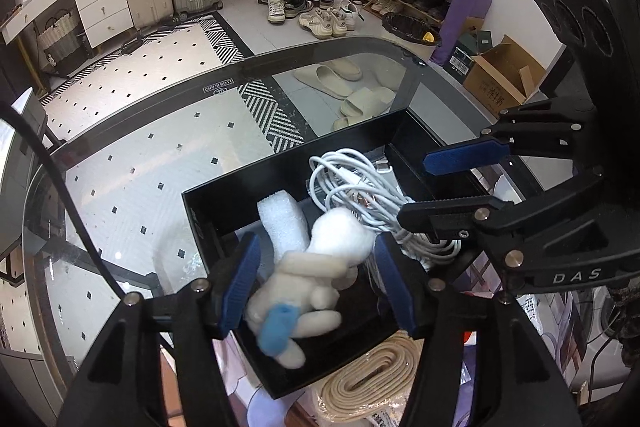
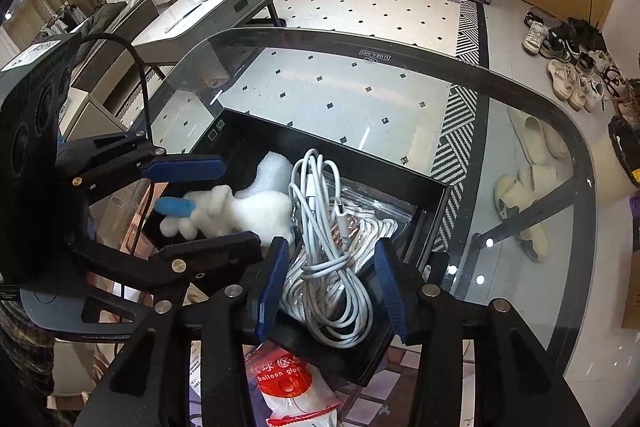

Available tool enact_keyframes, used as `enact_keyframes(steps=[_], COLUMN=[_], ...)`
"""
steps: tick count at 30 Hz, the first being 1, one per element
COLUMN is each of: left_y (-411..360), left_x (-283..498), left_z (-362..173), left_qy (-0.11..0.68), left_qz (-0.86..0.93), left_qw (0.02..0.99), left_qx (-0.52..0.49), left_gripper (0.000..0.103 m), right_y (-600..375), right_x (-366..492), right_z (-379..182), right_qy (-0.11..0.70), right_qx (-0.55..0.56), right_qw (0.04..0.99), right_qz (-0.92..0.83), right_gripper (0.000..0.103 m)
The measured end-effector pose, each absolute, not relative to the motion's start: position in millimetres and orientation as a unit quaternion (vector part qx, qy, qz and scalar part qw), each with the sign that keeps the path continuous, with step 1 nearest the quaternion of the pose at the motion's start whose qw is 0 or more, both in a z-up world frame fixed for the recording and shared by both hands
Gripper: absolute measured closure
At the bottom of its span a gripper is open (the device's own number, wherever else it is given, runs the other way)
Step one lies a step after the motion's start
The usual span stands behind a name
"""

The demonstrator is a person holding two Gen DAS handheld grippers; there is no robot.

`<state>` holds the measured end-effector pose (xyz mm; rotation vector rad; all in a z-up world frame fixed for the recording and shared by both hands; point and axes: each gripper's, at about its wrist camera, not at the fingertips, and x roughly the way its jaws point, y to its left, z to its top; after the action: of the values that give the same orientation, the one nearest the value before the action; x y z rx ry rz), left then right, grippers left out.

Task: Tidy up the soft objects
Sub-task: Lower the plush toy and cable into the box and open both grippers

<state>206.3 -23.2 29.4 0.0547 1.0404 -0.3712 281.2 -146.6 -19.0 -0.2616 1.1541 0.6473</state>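
Plush toy [image 1: 316,275], cable [image 2: 328,267] in black box [image 1: 200,203]

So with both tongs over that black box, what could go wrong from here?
1. The white plush toy with the blue ear sits between the open left tongs; lifting away could snag it and drag it out of the black box.
2. The coiled white cable lies in loose loops between the open right tongs; a loop might catch on a finger.
3. The box stands on a glass table, near its edge, so a bump could shift it.
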Motion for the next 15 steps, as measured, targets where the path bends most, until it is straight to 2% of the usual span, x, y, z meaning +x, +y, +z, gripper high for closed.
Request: enact_keyframes(steps=[5, 9, 11, 15], left_y=[-22, -20, -19, -20], left_x=[201, 197, 194, 188], left_z=[37, 43, 46, 52], left_qy=[0.489, 0.483, 0.48, 0.478], left_qz=[-0.175, -0.174, -0.175, -0.175], left_qw=[0.854, 0.858, 0.859, 0.861], left_qx=[0.029, 0.028, 0.028, 0.025], left_gripper=[0.038, 0.025, 0.024, 0.021], right_y=[-154, -160, -161, -167], right_x=[276, 270, 267, 261], right_z=[-8, 0, 4, 11], right_qy=[0.527, 0.521, 0.518, 0.514], right_qx=[-0.117, -0.112, -0.111, -0.109], right_qw=[0.787, 0.791, 0.793, 0.797], right_qz=[0.298, 0.3, 0.299, 0.297], right_gripper=[0.043, 0.032, 0.025, 0.021])
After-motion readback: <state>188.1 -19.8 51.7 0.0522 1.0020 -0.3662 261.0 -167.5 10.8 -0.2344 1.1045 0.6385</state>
